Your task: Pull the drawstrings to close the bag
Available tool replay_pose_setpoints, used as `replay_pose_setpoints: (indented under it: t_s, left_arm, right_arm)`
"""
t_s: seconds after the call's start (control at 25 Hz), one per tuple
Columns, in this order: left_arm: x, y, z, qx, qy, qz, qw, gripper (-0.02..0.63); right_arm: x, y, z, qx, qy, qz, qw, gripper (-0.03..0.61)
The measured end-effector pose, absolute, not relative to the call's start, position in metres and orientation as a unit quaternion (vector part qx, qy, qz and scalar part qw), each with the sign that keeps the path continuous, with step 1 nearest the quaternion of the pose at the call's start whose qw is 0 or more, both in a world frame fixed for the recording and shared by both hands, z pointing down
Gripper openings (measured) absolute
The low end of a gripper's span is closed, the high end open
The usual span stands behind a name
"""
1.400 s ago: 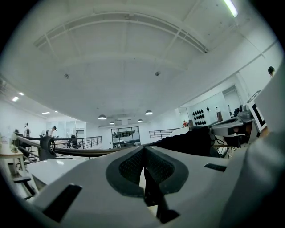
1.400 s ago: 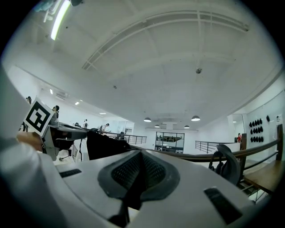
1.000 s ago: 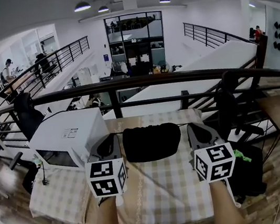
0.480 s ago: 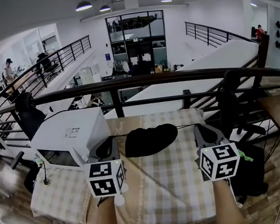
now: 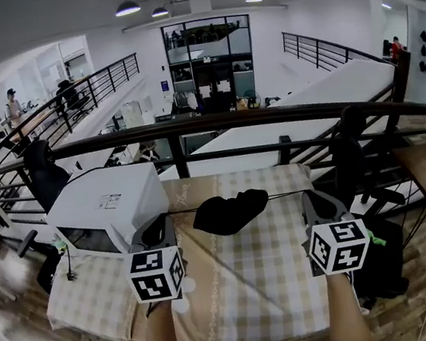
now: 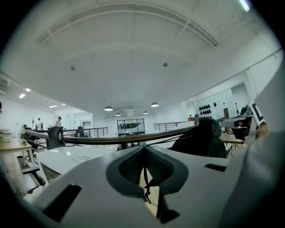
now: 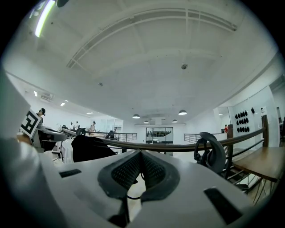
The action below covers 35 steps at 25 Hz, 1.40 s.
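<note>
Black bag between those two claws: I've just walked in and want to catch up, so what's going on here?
A person holds a claw in each hand and is pulling the bag's cords apart. The left claw is shut on the left drawstring, the right claw on the right drawstring. Both cords run taut sideways to the black bag, which looks bunched up between them over the checked table.
</note>
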<state>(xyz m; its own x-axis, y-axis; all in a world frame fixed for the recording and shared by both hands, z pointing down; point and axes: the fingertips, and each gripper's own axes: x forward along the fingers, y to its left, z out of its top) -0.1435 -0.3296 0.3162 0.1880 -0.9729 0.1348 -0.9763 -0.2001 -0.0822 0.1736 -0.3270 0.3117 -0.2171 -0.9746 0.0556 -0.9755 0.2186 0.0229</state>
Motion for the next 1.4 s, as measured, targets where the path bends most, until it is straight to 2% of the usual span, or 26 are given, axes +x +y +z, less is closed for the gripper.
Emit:
replay_pose_setpoints:
  t_s: [1.4]
  left_arm:
    - [-0.159, -0.331, 0.336, 0.760, -0.642, 0.101, 0.018, 0.029]
  right_arm:
    - [0.185, -0.324, 0.320, 0.632, -0.774, 0.003, 0.043, 0.021]
